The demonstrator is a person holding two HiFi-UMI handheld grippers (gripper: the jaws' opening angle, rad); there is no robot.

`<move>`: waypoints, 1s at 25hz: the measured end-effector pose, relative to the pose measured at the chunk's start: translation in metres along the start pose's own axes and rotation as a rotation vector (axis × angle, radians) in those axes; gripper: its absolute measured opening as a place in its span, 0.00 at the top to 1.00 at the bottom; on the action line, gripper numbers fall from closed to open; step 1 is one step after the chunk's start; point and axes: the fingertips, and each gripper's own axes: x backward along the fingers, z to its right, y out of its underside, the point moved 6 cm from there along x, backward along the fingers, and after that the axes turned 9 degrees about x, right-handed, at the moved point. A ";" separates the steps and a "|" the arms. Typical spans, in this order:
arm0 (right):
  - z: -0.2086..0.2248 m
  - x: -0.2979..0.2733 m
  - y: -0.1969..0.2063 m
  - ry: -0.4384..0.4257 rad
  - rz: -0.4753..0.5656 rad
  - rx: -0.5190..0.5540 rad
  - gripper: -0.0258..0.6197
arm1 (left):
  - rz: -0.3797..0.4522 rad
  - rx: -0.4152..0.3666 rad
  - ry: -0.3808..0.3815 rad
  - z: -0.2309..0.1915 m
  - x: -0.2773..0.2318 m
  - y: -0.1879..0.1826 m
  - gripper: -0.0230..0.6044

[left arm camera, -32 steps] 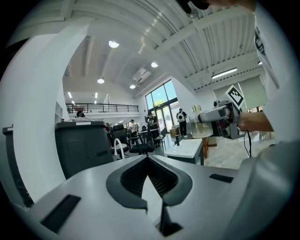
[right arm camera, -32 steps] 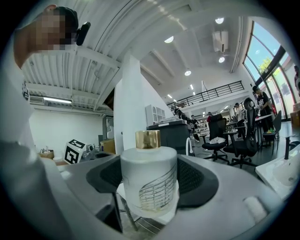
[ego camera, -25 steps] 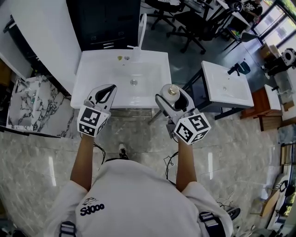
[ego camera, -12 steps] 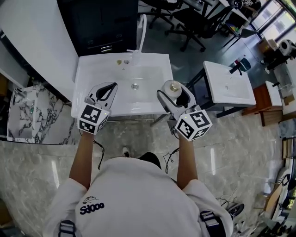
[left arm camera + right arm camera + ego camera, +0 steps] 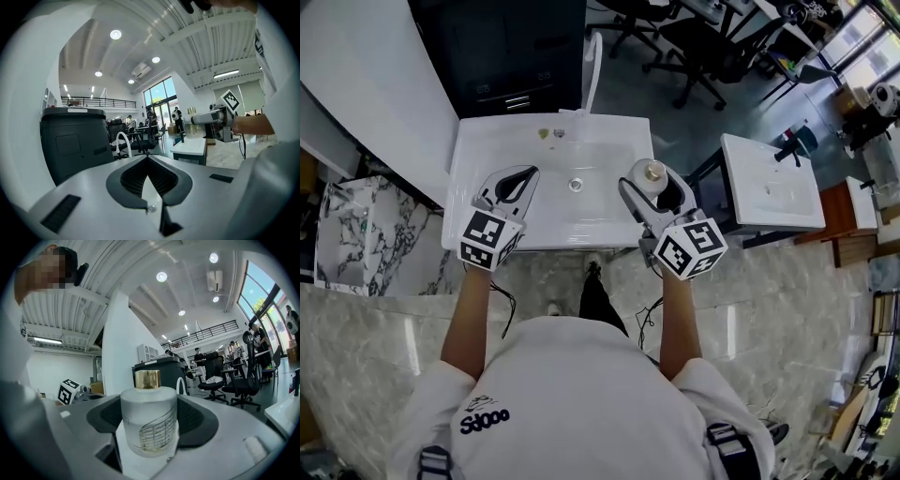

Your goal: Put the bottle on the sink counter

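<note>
The right gripper (image 5: 654, 192) has its jaws clamped on the frosted bottle (image 5: 149, 420), which hangs upright over the right edge of the sink (image 5: 487, 141). The left gripper (image 5: 514, 183), with its jaws closed on nothing, hovers over the sink's left front. The carrying step looks nearly done. The next move is to lower the bottle onto the sink's flat rim and release it.

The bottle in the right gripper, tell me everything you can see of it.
The bottle is a short, round, frosted translucent flask, glass by the look, with a gold cap and a fine line pattern on its side. It stands upright, clamped in the jaws of the right gripper, which alone touches it. In the head view it is held over the right front part of the white sink counter, not yet set down.
</note>
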 end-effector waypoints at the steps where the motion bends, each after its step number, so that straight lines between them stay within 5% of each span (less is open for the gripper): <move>1: 0.006 -0.006 0.002 -0.006 0.002 -0.006 0.43 | 0.000 0.010 -0.006 -0.003 -0.005 -0.001 0.96; 25: 0.129 -0.139 0.077 -0.144 -0.070 -0.008 0.43 | -0.110 0.096 -0.192 -0.063 -0.108 0.020 0.96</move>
